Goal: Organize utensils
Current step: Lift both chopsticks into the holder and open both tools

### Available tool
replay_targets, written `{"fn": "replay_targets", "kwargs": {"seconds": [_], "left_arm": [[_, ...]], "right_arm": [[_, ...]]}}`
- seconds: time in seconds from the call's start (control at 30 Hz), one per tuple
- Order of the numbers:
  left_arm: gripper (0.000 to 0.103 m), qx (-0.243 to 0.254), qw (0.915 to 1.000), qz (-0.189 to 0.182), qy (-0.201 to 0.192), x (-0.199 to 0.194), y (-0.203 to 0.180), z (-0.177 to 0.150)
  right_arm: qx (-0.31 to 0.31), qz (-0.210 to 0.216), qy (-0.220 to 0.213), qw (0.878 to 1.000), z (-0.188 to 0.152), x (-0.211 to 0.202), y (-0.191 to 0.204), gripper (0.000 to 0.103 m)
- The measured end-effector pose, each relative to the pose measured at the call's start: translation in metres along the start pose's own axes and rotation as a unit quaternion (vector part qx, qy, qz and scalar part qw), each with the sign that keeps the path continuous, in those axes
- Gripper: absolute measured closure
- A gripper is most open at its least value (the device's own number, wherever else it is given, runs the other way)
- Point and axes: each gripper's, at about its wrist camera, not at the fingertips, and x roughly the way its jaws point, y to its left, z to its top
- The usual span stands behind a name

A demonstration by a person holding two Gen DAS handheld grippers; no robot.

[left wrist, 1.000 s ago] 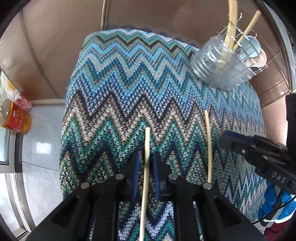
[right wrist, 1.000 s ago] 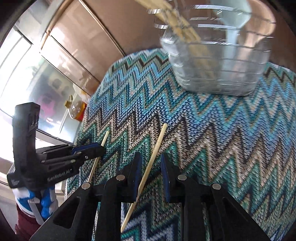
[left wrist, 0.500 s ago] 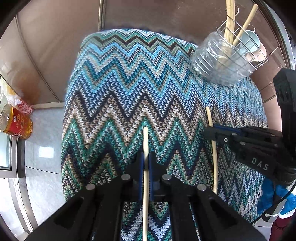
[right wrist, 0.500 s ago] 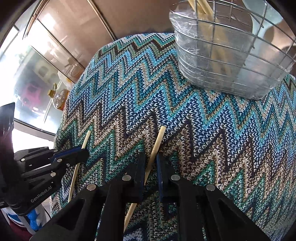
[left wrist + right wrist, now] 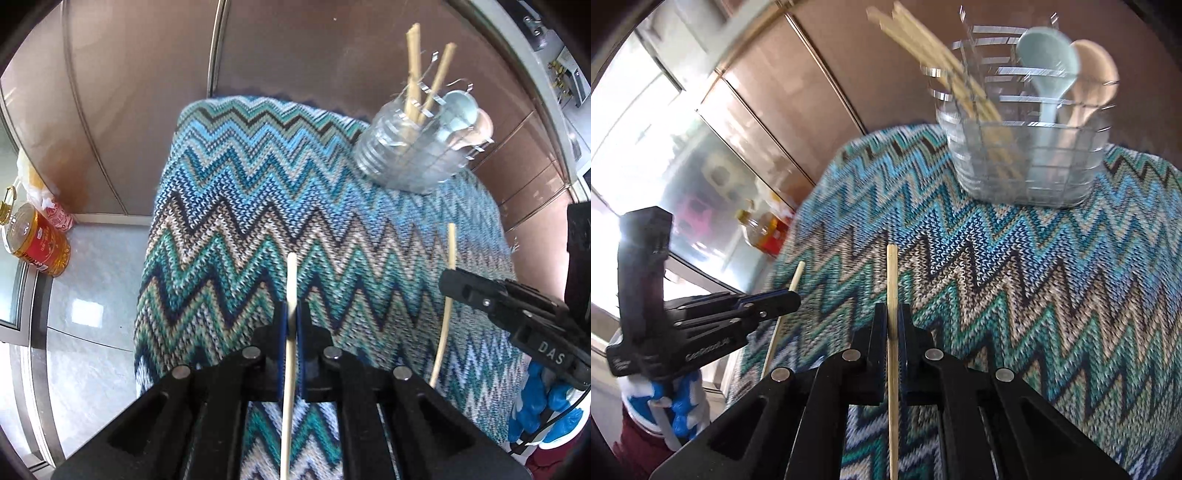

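My left gripper [image 5: 291, 314] is shut on a pale chopstick [image 5: 290, 280] and holds it above the zigzag cloth [image 5: 240, 206]. My right gripper [image 5: 892, 317] is shut on a second chopstick [image 5: 891, 273], also raised off the cloth. Each gripper shows in the other's view: the right one [image 5: 448, 282] with its chopstick [image 5: 445, 325], the left one [image 5: 792, 299] with its chopstick [image 5: 795, 277]. A wire utensil basket [image 5: 1027, 155] at the far end of the cloth holds chopsticks, a pale blue spoon [image 5: 1047, 55] and a wooden spoon [image 5: 1093, 70]. It also shows in the left wrist view [image 5: 417, 155].
A brown cabinet wall [image 5: 140, 92] stands behind the cloth-covered surface. A bottle of yellow oil with a red label [image 5: 37, 243] stands on the tiled floor to the left, also in the right wrist view [image 5: 764, 229].
Both grippers closed on their chopsticks, which lay on the cloth, and lifted them. The basket now looks farther off and more upright.
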Motion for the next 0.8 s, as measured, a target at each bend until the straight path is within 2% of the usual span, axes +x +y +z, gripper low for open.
{"fn": "replay_targets", "kwargs": {"seconds": [0.33, 0.57, 0.67, 0.77, 0.8], "left_arm": [[0.099, 0.003, 0.9986, -0.013, -0.051, -0.055, -0.026, -0.013], [0.099, 0.016, 0.9931, -0.038, -0.11, -0.098, -0.053, 0.006], [0.099, 0.018, 0.9867, -0.057, -0.151, -0.119, -0.066, 0.027], [0.099, 0.019, 0.9767, -0.07, -0.202, -0.138, -0.081, 0.054], [0.099, 0.019, 0.9708, -0.077, -0.226, -0.147, -0.088, 0.067]], "right_arm": [[0.015, 0.022, -0.086, 0.996, -0.022, -0.081, -0.011, 0.098], [0.006, 0.017, -0.143, 0.99, -0.002, -0.126, -0.009, 0.098], [-0.007, 0.011, -0.186, 0.983, 0.021, -0.15, -0.004, 0.098], [-0.02, 0.001, -0.225, 0.974, 0.047, -0.17, 0.0, 0.098], [-0.025, -0.003, -0.241, 0.97, 0.058, -0.177, 0.001, 0.098]]}}
